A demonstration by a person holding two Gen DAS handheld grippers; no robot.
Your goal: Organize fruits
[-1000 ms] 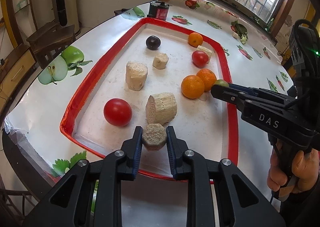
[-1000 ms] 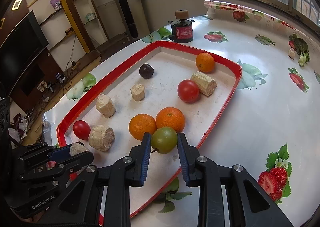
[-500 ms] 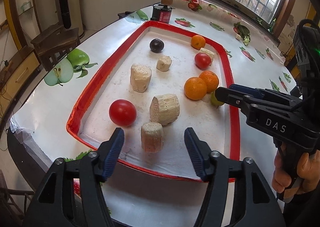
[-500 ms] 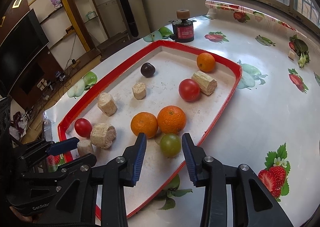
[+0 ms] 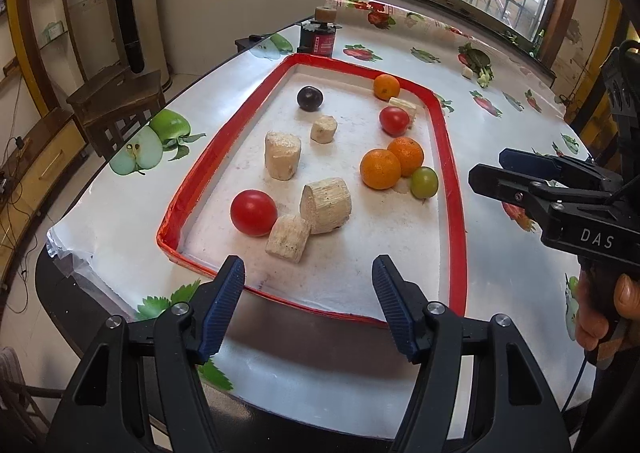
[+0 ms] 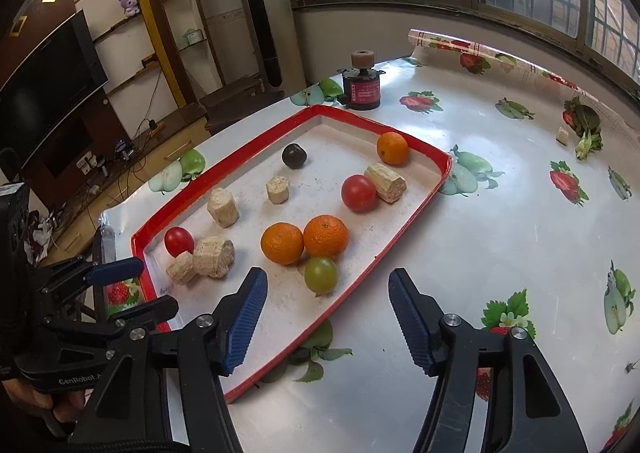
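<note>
- Left tongs [image 5: 308, 289]: spread wide, gripping nothing, poised over the near rim of the red-rimmed tray [image 5: 450, 157].
- Right tongs [image 6: 326, 315]: likewise spread wide and empty, poised over the tray's near right edge; seen side-on in the left view [image 5: 486, 169] just outside the tray's right rim.
- Tray resting on the counter [image 6: 500, 237], which carries a fruit-print cover.
- Near left corner of tray: red tomato [image 5: 253, 212] touching a small pale log piece [image 5: 288, 238], which leans against a larger log piece [image 5: 326, 205].
- Right side of tray: two oranges [image 6: 304, 239] touching each other, green tomato [image 6: 321, 275] just in front of them, touching or nearly so.
- Mid tray: upright log piece [image 5: 282, 155] and a smaller one [image 5: 324, 128], apart from each other.
- Far end: dark plum [image 5: 309, 98] alone; third orange [image 6: 392, 148] near the far right corner; second red tomato [image 6: 359, 192] touching a lying log piece [image 6: 386, 182].
- Beyond the tray: dark jar with red label [image 6: 362, 87] standing on the counter.
</note>
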